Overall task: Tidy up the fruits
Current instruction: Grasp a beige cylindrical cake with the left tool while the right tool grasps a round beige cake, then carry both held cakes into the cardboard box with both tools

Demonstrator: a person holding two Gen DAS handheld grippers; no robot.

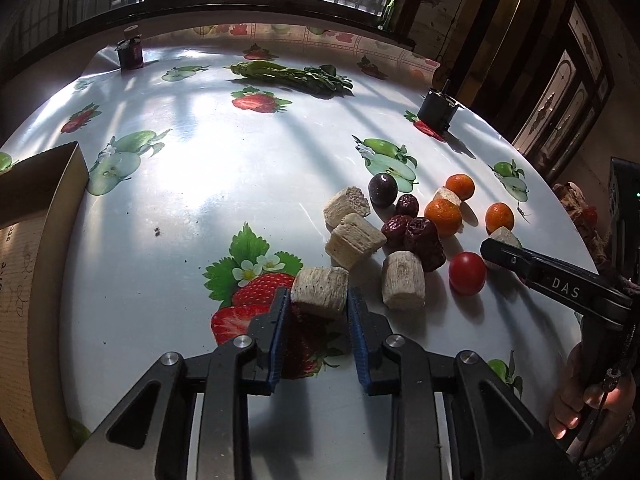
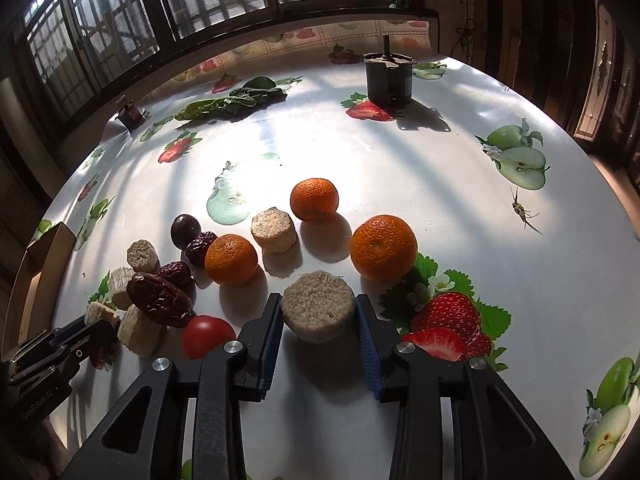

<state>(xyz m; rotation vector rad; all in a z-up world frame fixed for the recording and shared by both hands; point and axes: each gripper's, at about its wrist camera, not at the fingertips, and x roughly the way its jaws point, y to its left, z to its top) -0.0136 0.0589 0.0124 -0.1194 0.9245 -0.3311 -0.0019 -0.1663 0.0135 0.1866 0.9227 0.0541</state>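
My left gripper is shut on a pale fibrous cane chunk that lies on the fruit-print tablecloth. In the right wrist view my right gripper is shut on another round cane chunk, its blue pads touching both sides. Beyond it lie three mandarins, a cherry tomato, wrinkled red dates, a dark round fruit and several more cane chunks. The left gripper shows at the lower left of the right wrist view.
A cardboard box stands at the table's left edge. Leafy greens lie at the back. A dark can stands back right and a small dark jar back left. A hand holds the right gripper. An insect sits on the cloth.
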